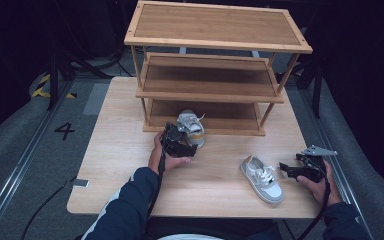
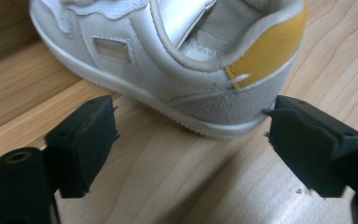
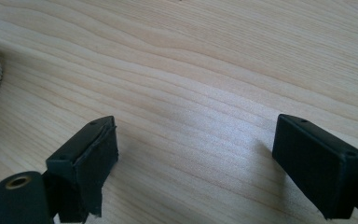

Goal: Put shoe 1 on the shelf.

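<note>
Left tool (image 1: 186,148) gapes wide, empty, jaws flanking the heel of the yellow-heeled shoe (image 1: 192,128) at the rack's (image 1: 215,90) bottom shelf. Second shoe (image 1: 263,178) lies near the worktop's (image 1: 120,160) front edge. Right tool (image 1: 286,169), spread empty, hovers just beside it.

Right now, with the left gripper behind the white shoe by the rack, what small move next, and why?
Probably ease the left gripper forward and close on the heel of the white shoe with the yellow heel patch: its jaws stand open, just short of the heel.
</note>
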Demonstrator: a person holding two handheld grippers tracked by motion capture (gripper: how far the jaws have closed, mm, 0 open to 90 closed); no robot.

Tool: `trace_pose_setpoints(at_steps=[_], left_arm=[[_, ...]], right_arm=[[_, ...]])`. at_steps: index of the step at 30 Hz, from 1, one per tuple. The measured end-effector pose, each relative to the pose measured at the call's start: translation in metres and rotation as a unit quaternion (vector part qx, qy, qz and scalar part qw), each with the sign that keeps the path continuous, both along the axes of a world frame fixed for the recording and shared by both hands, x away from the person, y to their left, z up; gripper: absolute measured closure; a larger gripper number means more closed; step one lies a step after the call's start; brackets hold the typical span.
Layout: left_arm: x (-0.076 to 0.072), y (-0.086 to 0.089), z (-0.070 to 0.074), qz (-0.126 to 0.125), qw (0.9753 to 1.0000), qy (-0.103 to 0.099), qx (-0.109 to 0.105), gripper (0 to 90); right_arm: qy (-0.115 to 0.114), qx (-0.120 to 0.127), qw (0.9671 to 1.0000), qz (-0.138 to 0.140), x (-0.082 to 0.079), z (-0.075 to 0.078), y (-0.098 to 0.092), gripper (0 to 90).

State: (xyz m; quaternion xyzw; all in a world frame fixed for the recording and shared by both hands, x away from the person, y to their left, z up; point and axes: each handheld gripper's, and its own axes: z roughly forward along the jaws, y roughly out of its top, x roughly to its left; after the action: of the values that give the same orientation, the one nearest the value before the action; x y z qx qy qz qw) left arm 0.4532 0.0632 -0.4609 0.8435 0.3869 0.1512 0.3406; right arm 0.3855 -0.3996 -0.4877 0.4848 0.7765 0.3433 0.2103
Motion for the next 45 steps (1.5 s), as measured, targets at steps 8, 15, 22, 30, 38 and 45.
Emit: trace_pose_setpoints(at_steps=[8, 15, 22, 30, 38, 45], left_arm=[[0.009, -0.005, 0.008, -0.024, 0.9991, -0.029, -0.019, 18.1], [0.030, 0.001, 0.015, -0.043, 0.9984, -0.032, -0.015, 32.6], [0.052, -0.001, 0.017, -0.052, 0.9982, -0.027, -0.009, 34.6], [0.080, -0.004, 0.024, -0.092, 0.9923, -0.060, 0.057, 36.2], [0.079, -0.005, 0.021, -0.071, 0.9954, -0.051, 0.037, 34.0], [0.061, -0.013, 0.012, -0.008, 0.9987, -0.023, -0.045, 16.5]], right_arm=[[0.000, 0.000, 1.0000, 0.000, 0.000, 0.000, 0.000, 14.2], [0.001, 0.000, 1.0000, -0.001, 0.000, 0.000, 0.000, 14.3], [0.001, 0.000, 1.0000, -0.001, 0.000, 0.000, 0.000, 14.3], [0.000, 0.000, 1.0000, -0.001, 0.000, 0.000, 0.000, 14.3], [0.001, -0.001, 1.0000, 0.001, 0.000, 0.000, -0.001, 14.3], [0.000, 0.000, 1.0000, 0.000, 0.000, 0.000, 0.000, 14.3]])
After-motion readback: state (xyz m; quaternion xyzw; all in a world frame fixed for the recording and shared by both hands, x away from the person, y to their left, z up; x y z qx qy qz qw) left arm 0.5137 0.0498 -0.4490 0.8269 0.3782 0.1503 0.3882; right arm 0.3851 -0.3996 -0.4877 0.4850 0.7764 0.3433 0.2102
